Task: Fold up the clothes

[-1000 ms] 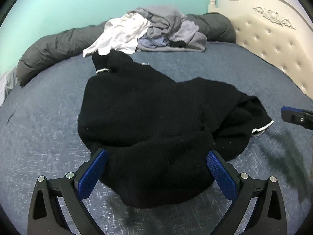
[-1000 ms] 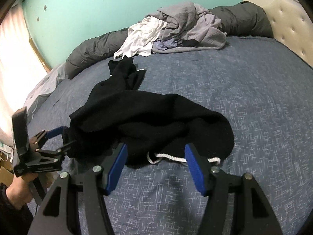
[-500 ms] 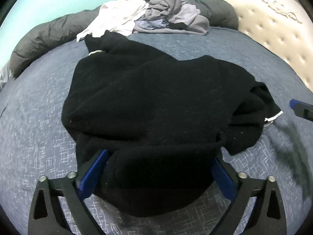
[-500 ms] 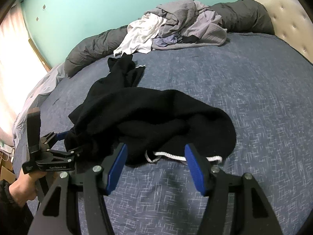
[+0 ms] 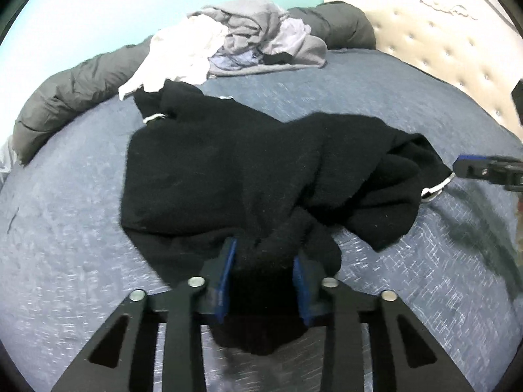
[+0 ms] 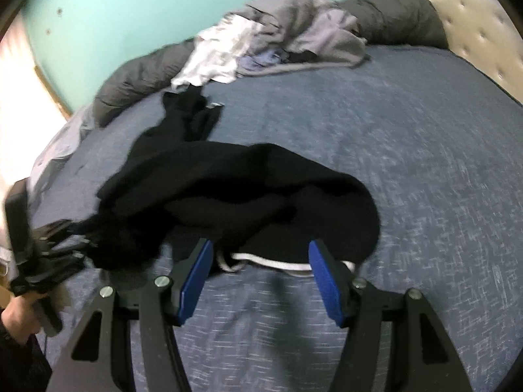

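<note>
Far left, along the wall: rolled dark grey quilted duvet (image 5: 75, 88), with a heap of unfolded white and grey garments (image 5: 242, 36) against it. Folding barely begun; nothing folded or stacked in view, heap untouched.

Centre of blue woven bedspread (image 5: 65, 222): crumpled black fleece garment with white trim (image 5: 228, 163), bunched in thick overlapping folds, no edge squared, one narrow part trailing toward the heap. Matte, soft, deep pile; white drawstring or trim (image 6: 278, 263) showing at the near hem.

Near edge, left gripper (image 5: 263, 271): jaws just closed inward, blue pads pinching a gathered ridge of the black fleece.

Right of centre, right gripper (image 6: 261, 281): jaws spread, hem and white trim lying just beyond them, pads not pressing cloth.

Far right: cream tufted headboard (image 5: 441, 39).

Remaining, by judgement: second grasp, lifting and spreading flat, folding, then the heap.
</note>
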The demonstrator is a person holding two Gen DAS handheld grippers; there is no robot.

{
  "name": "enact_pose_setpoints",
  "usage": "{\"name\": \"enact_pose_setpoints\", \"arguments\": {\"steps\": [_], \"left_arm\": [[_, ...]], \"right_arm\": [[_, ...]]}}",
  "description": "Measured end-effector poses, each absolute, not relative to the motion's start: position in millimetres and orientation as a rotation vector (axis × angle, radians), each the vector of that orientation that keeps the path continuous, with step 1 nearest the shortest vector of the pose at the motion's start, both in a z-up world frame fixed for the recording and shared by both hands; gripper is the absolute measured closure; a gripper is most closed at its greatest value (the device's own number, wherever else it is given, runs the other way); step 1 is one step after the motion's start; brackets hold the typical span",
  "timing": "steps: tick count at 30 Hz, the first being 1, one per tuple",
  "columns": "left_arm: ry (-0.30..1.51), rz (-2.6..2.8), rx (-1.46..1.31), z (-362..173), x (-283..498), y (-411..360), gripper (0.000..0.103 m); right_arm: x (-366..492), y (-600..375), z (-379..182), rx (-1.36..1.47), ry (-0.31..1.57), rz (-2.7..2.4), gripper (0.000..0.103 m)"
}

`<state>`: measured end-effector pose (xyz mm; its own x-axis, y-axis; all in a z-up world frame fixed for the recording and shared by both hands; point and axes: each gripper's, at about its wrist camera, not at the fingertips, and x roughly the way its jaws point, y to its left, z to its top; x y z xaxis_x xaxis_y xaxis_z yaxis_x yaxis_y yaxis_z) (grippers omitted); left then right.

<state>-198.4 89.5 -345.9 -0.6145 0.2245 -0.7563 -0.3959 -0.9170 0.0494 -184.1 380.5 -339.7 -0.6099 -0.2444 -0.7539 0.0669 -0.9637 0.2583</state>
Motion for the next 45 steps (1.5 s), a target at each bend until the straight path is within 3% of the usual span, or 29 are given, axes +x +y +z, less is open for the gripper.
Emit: {"name": "enact_pose_setpoints", "arguments": {"steps": [12, 13, 14, 16, 17, 19, 30, 37, 39, 41, 45], "left_arm": [[0.188, 2.555, -1.111, -291, -210, 41, 0.077], [0.193, 2.552, -1.114, -290, -210, 41, 0.077], [0.198, 2.550, -1.116, -288, -210, 41, 0.078], [0.205, 2.552, -1.112, -284, -209, 41, 0.078], [0.206, 2.555, -1.109, -281, -208, 41, 0.079], [0.198, 2.567, -1.101, -276, -206, 37, 0.079], [0.189, 2.644, -1.070, -215, -184, -2, 0.081], [-0.037, 2.696, -1.173, -190, -177, -67, 0.080], [-0.016, 2.727, -1.189, -189, -168, -72, 0.074], [-0.004, 2.718, -1.171, -188, -154, -69, 0.059], [0.038, 2.648, -1.125, -197, -128, -45, 0.051]], "right_arm": [[-223, 370, -392, 1.501, -0.244, -2.595, 0.034], [-225, 366, -393, 1.501, -0.211, -2.590, 0.040], [-227, 361, -393, 1.496, -0.177, -2.586, 0.060], [-227, 354, -385, 1.463, -0.131, -2.587, 0.083], [-225, 351, -377, 1.431, -0.120, -2.593, 0.091], [-220, 346, -359, 1.366, -0.101, -2.606, 0.094], [-180, 319, -204, 0.979, -0.064, -2.574, 0.096], [-151, 268, -119, 0.826, 0.007, -2.465, 0.096], [-148, 248, -113, 0.827, 0.062, -2.434, 0.096], [-150, 229, -121, 0.858, 0.086, -2.408, 0.096], [-157, 205, -143, 0.912, 0.069, -2.359, 0.096]]}}
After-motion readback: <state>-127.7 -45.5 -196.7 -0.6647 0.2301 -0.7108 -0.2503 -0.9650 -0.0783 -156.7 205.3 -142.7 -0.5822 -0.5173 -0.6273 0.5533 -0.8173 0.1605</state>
